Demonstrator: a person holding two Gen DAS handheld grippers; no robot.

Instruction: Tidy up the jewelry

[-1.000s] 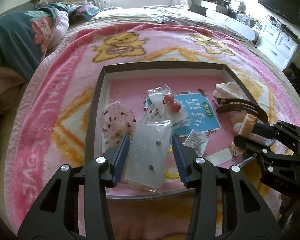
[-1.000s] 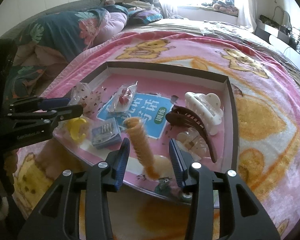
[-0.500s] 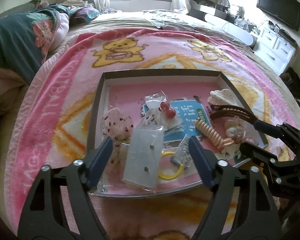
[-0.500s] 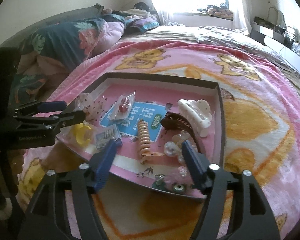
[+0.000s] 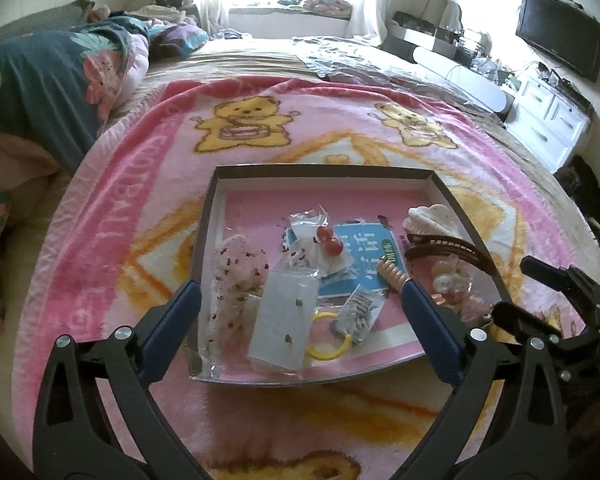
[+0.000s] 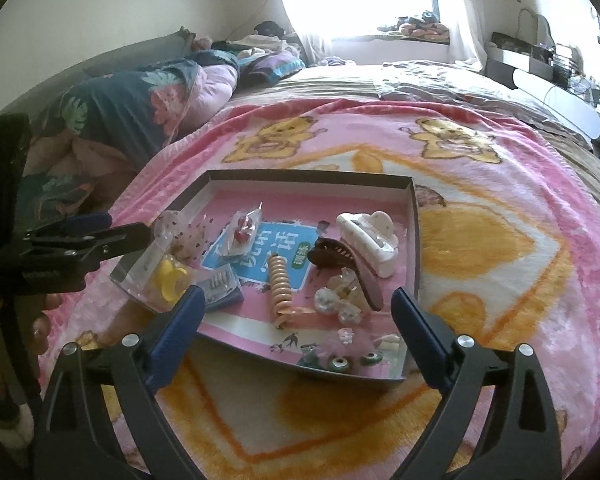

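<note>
A shallow box (image 5: 324,171) (image 6: 415,216) lies on the bed and holds jewelry. In it are a clear bag with two studs (image 5: 282,322), a yellow hair tie (image 5: 327,350) (image 6: 171,280), a red-bead packet (image 5: 327,238) (image 6: 243,234), an orange spiral tie (image 6: 279,286), a white claw clip (image 6: 368,240) and a brown claw clip (image 6: 342,260). My left gripper (image 5: 300,312) is open and empty, held back above the box's near edge. My right gripper (image 6: 296,312) is open and empty, above the box's near right corner.
The box sits on a pink blanket with yellow bears (image 5: 246,128) (image 6: 480,240). A dark floral quilt (image 5: 40,92) is piled at the left. A white cabinet (image 5: 548,120) and a TV (image 5: 560,48) stand at the right.
Both grippers opened wide and pulled back from the box. The left one let go of the clear stud bag; the right one let go of the orange spiral tie, which lies in the box.
</note>
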